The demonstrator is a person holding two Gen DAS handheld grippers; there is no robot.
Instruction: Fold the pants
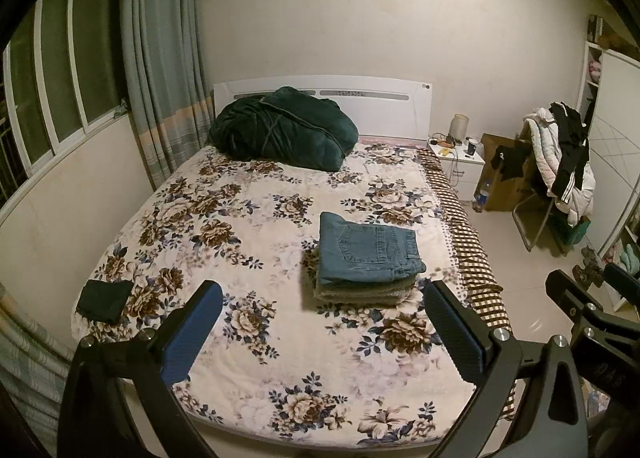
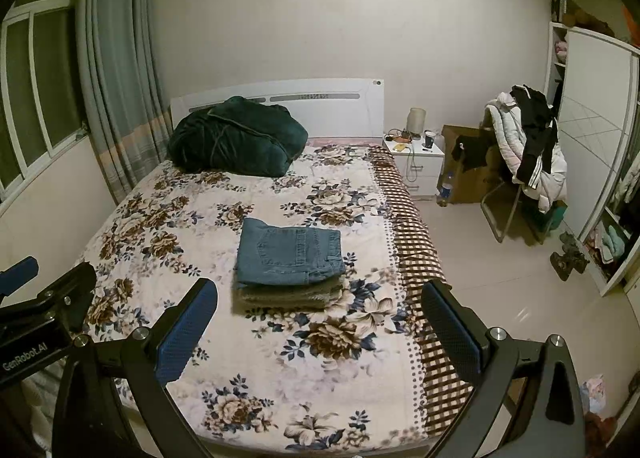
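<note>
Folded blue jeans point(image 1: 370, 252) point(image 2: 290, 252) lie on top of a folded grey-green garment point(image 1: 360, 292) point(image 2: 286, 296), stacked on the flowered bed cover point(image 1: 248, 226) point(image 2: 192, 218). My left gripper point(image 1: 322, 298) is open and empty, held above the bed's foot end, short of the stack. My right gripper point(image 2: 318, 296) is open and empty too, at about the same distance from the stack. The right gripper's fingers point(image 1: 568, 294) show at the right edge of the left wrist view, and the left gripper's fingers point(image 2: 52, 286) at the left edge of the right wrist view.
A dark green quilt point(image 1: 280, 128) point(image 2: 236, 138) is heaped at the headboard. A small dark folded cloth point(image 1: 105, 299) lies near the bed's left corner. A nightstand point(image 1: 460, 162) point(image 2: 416, 162), a cardboard box point(image 2: 468, 170) and a chair piled with clothes point(image 1: 560, 166) point(image 2: 528, 150) stand to the right.
</note>
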